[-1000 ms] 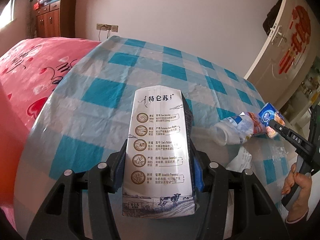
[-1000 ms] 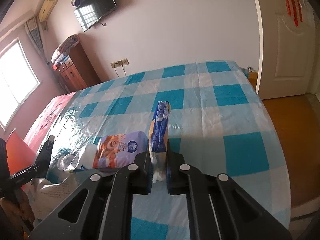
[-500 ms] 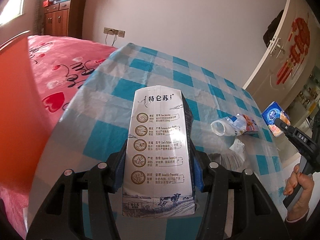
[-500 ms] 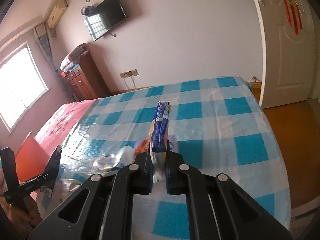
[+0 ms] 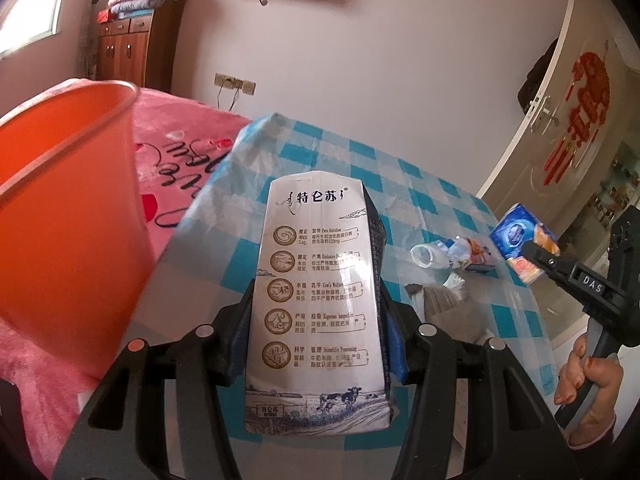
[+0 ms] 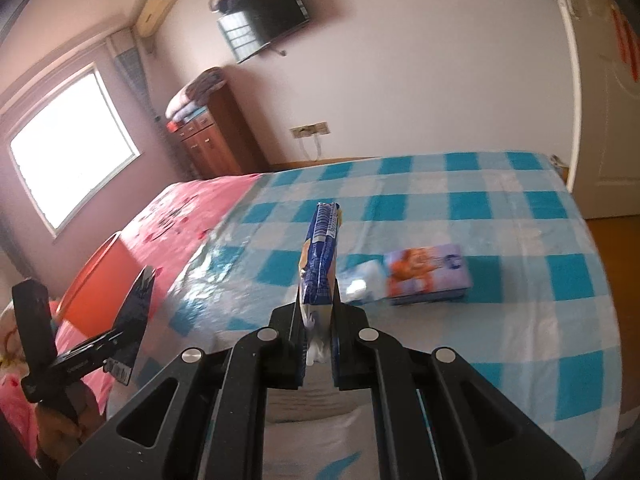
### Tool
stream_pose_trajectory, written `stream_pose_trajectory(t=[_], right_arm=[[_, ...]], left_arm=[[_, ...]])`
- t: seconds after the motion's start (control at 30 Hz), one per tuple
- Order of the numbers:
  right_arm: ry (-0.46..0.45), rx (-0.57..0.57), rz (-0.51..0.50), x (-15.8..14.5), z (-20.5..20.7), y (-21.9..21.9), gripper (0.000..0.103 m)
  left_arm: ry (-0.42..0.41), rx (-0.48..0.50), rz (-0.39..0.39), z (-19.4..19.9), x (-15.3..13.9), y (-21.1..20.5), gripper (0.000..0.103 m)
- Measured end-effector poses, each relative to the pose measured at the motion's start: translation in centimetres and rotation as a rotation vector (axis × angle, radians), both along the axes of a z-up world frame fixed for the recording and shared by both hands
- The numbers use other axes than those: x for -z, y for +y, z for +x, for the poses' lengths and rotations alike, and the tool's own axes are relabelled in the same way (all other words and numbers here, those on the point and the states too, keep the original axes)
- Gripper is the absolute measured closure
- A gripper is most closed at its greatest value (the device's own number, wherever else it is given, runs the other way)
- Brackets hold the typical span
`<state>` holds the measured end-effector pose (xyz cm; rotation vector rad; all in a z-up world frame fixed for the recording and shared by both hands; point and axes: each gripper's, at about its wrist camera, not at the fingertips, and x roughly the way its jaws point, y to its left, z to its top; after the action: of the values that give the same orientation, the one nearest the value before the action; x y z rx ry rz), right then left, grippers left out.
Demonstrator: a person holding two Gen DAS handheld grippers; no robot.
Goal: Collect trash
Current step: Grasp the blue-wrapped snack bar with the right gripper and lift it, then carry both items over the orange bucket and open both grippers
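flanking orange bucket (image 5: 68,216), crushed bottle (image 5: 436,254)

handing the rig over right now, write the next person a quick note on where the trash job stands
Left gripper: shut on the white milk carton, held off the table.
Right gripper: shut on a flattened blue snack wrapper, also held in the air.
Orange bin: on the pink bedspread, just left of the left gripper.
Done: both pieces are picked up; neither is in the bin yet.
Left: drop the carton and wrapper into the bin, then collect what lies on the checked tablecloth: the crushed plastic bottle, the tissue pack beside it, and a scrap of clear plastic.
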<state>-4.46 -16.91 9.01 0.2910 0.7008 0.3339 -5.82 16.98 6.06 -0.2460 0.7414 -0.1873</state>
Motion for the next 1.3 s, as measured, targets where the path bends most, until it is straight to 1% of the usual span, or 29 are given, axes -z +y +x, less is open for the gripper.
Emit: stream_pose_trajectory(t=[0.13,0.27,0.3,0.5,0.63,0.8,0.9,1.0,1.07,1.23,1.3], right_arm=[[-0.011,-0.059,-0.008,-1.2,-0.4,2.7,0.094],[-0.029,-0.162,0.012,-3.3,-0.4,6.7,0.094],[-0.029,-0.162,0.012,-3.3,-0.4,6.7,0.094],[-0.073,-0.307,0.027,-6.6,0.0,13.0,0.094],[-0.096,-0.405,0.042,-8.5,0.5,17.3,0.094],[-0.113,-0.507,0.052,-10.4,1.4,22.7,0.094],[-0.119,-0.559,0.042,-10.8,1.9,25.8,0.094],[-0.111,-0.595,0.04,-10.5,2.3,28.3,0.094],[-0.109,-0.613,0.041,-10.2,2.6,30.0,0.094],[-0.09,-0.641,0.062,-9.1,3.4,32.4,0.093],[-0.091,-0.654,0.075,-8.6,3.6,33.0,0.092]], left_arm=[[-0.031,-0.015,-0.011,-1.0,-1.2,1.4,0.048],[-0.066,-0.047,-0.012,-2.1,-2.7,3.0,0.048],[-0.076,-0.058,-0.011,-2.4,-3.1,3.4,0.048],[-0.151,-0.149,0.005,-4.3,-6.3,7.0,0.048],[-0.193,-0.233,0.026,-5.1,-8.0,10.0,0.048],[-0.196,-0.32,0.039,-4.9,-8.5,13.2,0.048],[-0.183,-0.361,0.047,-4.1,-8.1,14.8,0.048],[-0.162,-0.386,0.025,-3.2,-7.5,16.3,0.048],[-0.166,-0.393,0.031,-3.2,-7.4,16.7,0.048],[-0.155,-0.404,0.051,-2.1,-7.3,17.3,0.047],[-0.143,-0.403,0.044,-1.7,-6.9,17.5,0.047]])
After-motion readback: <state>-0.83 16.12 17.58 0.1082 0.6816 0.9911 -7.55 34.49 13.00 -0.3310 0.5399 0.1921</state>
